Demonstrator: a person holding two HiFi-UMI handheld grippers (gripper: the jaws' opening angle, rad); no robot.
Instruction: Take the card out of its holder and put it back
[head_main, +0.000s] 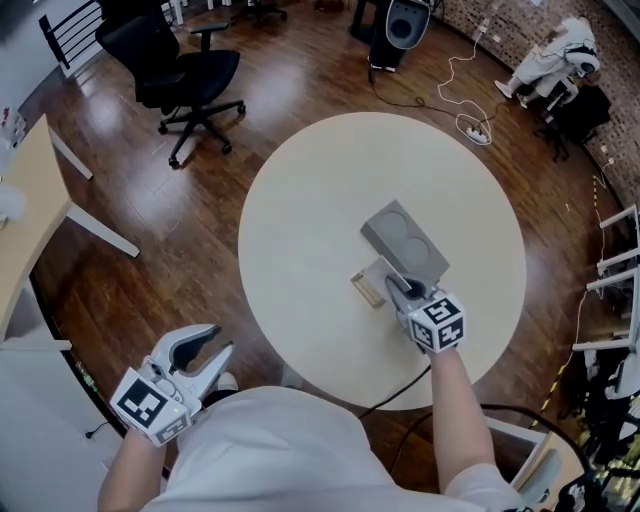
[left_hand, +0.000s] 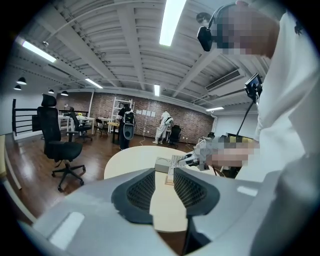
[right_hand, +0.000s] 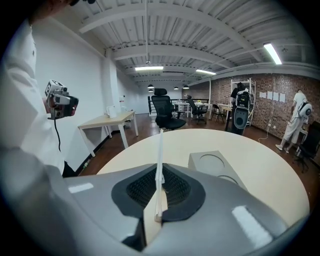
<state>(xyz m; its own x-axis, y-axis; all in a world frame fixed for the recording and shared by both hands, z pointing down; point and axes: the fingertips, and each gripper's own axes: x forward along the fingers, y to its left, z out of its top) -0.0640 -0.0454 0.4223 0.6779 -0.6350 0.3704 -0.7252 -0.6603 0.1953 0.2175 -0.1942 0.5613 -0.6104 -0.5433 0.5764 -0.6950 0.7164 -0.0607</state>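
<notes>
- We're pinching the thin white card (right_hand: 159, 150) tight in our right gripper (head_main: 395, 284), over the round cream counter (head_main: 300, 230).
- Our left gripper (head_main: 221, 339) is hanging wide apart, empty, off the counter.

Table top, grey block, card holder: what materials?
Table top: cream laminate or painted board, matte, even colour, no grain. Grey block: probably moulded plastic or foam, matte, with two round recesses. Card holder: looks like pale wood, tan tone; too small to confirm.
</notes>
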